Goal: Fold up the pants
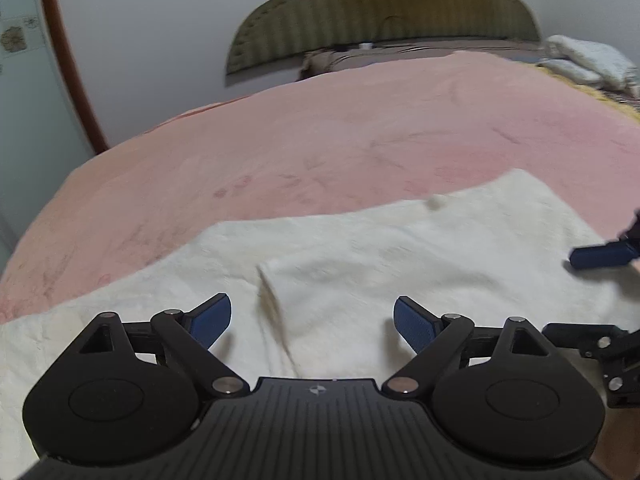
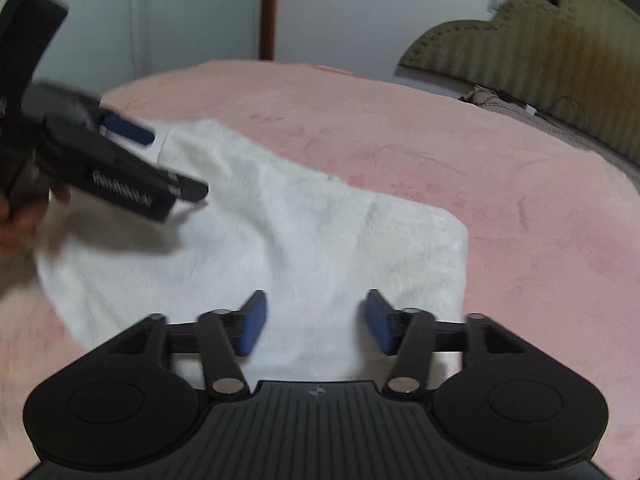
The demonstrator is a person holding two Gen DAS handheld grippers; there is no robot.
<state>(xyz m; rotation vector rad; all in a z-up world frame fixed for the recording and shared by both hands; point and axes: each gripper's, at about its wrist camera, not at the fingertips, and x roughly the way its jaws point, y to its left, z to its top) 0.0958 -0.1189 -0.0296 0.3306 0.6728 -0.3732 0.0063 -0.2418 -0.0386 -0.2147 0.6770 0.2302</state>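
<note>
White fluffy pants (image 1: 400, 248) lie flat on a pink blanket (image 1: 320, 140), with one layer folded over and its edge running down the middle. My left gripper (image 1: 312, 324) hovers over the near part of the pants, open, with nothing between its blue pads. My right gripper (image 2: 314, 320) is also open above the pants (image 2: 280, 232), with only fabric below it. In the right wrist view the left gripper (image 2: 176, 164) shows at the upper left, held by a hand (image 2: 16, 224). One blue pad (image 1: 600, 258) of the right gripper reaches in at the right edge of the left wrist view.
The bed has an olive padded headboard (image 1: 380, 12) at the far end. Folded white bedding (image 1: 588, 60) lies at the far right corner. A wooden door frame (image 1: 68, 64) and a white wall stand to the left of the bed.
</note>
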